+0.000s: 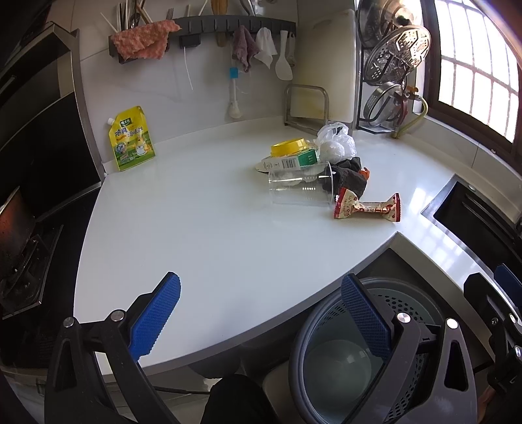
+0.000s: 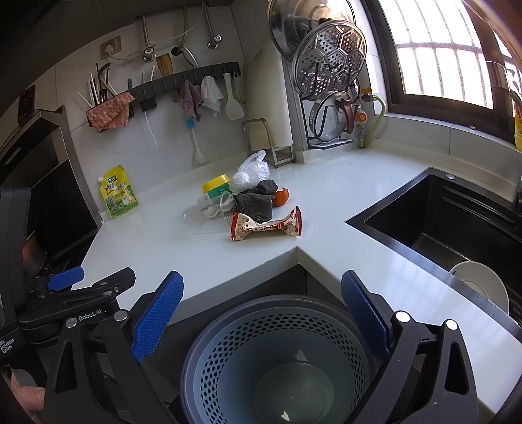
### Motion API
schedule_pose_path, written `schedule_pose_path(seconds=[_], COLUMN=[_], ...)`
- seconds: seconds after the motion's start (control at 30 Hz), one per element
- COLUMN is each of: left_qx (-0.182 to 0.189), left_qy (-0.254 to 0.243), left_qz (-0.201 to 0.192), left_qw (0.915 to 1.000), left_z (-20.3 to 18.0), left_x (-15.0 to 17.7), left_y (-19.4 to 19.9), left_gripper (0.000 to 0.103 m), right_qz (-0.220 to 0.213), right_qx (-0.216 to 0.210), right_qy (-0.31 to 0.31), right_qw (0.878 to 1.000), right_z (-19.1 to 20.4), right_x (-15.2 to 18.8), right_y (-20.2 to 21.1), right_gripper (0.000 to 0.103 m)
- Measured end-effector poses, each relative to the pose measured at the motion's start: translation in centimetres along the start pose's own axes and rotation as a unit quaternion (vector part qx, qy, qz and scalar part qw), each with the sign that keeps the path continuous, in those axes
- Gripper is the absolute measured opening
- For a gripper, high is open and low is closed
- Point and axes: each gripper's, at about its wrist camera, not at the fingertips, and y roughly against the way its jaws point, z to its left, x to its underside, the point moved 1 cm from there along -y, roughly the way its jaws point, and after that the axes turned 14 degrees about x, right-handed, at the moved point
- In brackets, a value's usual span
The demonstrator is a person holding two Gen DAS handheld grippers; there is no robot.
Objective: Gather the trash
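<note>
A heap of trash lies on the white counter (image 1: 195, 228): a clear plastic cup (image 1: 300, 189) on its side, a red-and-white snack wrapper (image 1: 367, 207) (image 2: 266, 225), a green-and-white carton (image 1: 290, 161), a yellow lid (image 1: 288, 146) (image 2: 216, 182), a crumpled white plastic bag (image 1: 336, 143) (image 2: 253, 169), a dark cloth (image 1: 350, 176) (image 2: 257, 199) and an orange scrap (image 2: 280, 196). A grey perforated bin (image 2: 277, 355) (image 1: 355, 352) stands below the counter's edge. My left gripper (image 1: 261, 306) is open over the near counter edge. My right gripper (image 2: 262, 305) is open above the bin, holding nothing.
A yellow seasoning pouch (image 1: 132, 138) (image 2: 118, 192) leans on the back wall. The black sink (image 2: 456, 228) with a white bowl (image 2: 479, 287) is at the right. A stove (image 1: 23, 254) is at the left. A pot-lid rack (image 2: 329, 84) and hanging utensil rail (image 1: 202, 29) line the wall.
</note>
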Motion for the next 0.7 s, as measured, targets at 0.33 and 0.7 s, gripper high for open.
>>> schedule_pose_path(seconds=[0.33, 0.7], left_qx=[0.000, -0.003], left_qy=[0.002, 0.003], left_qz=[0.000, 0.001], left_qw=[1.0000, 1.0000], left_z=[0.1, 0.1], left_x=[0.3, 0.1], left_y=[0.1, 0.3], left_gripper=[0.097, 0.097], right_qz=[0.003, 0.003], right_qx=[-0.001, -0.002], right_qy=[0.002, 0.001], right_qw=[1.000, 1.000], right_z=[0.4, 0.3], right_x=[0.5, 0.7], right_y=[-0.3, -0.4], right_gripper=[0.093, 0.093])
